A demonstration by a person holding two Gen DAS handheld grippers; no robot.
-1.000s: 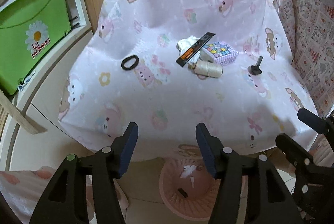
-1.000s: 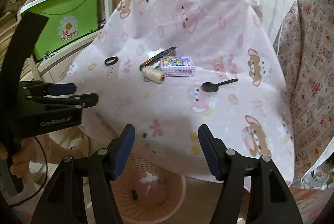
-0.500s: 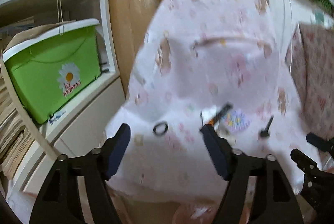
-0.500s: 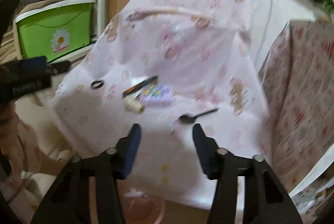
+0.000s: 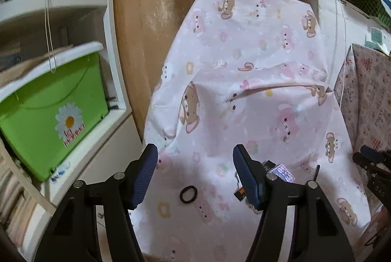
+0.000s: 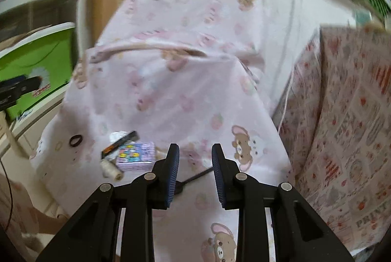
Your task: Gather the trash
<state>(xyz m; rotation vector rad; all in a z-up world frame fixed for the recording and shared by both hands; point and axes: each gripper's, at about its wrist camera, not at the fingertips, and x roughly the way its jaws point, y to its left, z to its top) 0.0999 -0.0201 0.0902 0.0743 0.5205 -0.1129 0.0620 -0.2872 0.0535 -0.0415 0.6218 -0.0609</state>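
Note:
On the pink bear-print cloth [image 6: 171, 95] lies a cluster: crumpled white paper [image 6: 116, 135], a black strip with orange print [image 6: 119, 144], a purple patterned box [image 6: 135, 155], a cream thread spool [image 6: 111, 169] and a black spoon [image 6: 195, 177]. A black ring [image 6: 75, 139] lies apart to the left. My right gripper [image 6: 195, 164] hovers above the spoon, its jaws closing with nothing between them. My left gripper [image 5: 195, 164] is raised over the cloth's near edge above the ring [image 5: 188, 193], jaws closing slightly and empty. Its right finger hides much of the cluster; the box [image 5: 281, 171] shows.
A green bin with a daisy [image 5: 48, 120] sits on white shelving [image 5: 117, 115] at the left. A wooden door [image 5: 171, 5] stands behind the cloth. A red-print cloth [image 6: 342, 127] covers furniture on the right. The other gripper shows at each view's edge.
Both grippers rose and tilted up, so the pink basket below the cloth's edge dropped out of view. The right jaws narrowed markedly. The items on the cloth have not moved.

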